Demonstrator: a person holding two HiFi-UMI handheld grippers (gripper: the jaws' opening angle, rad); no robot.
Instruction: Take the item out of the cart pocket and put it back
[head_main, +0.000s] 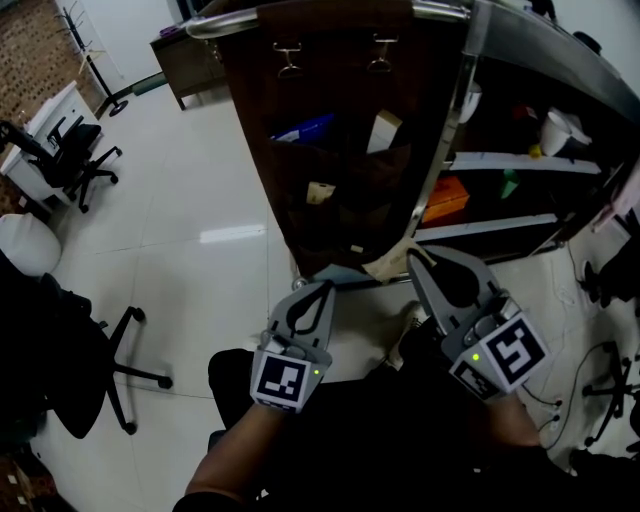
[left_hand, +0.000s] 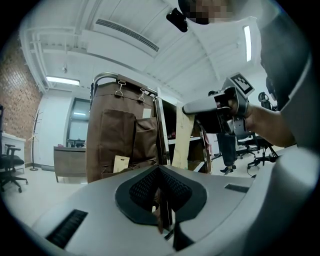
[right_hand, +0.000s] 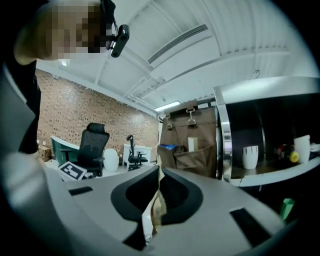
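Right tongs (head_main: 413, 258) clamped on a thin, flat paper packet (head_main: 388, 264), tan and pale, slightly creased, pinched edge-on between the grey pads. Out of the cart pocket (head_main: 345, 185) and well below its lip, near the cart's lower corner, just beside the chrome post (head_main: 440, 160). Left tongs (head_main: 322, 288) closed together, near the right pair and at about the same low level.

Brown cloth panel (head_main: 260, 120) hung by metal clips (head_main: 288, 60) from a rounded chrome rail. Soft, sagging pockets, with a blue item (head_main: 305, 128) and a cream card (head_main: 382, 130) poking out above the lips. Hard, straight shelf edges to the right, with an orange box (head_main: 445, 198) tucked under one.

To the left, glossy pale tile floor (head_main: 200, 200), wide and open. At the lower left, well apart, a black office chair (head_main: 95, 370) with a star base.
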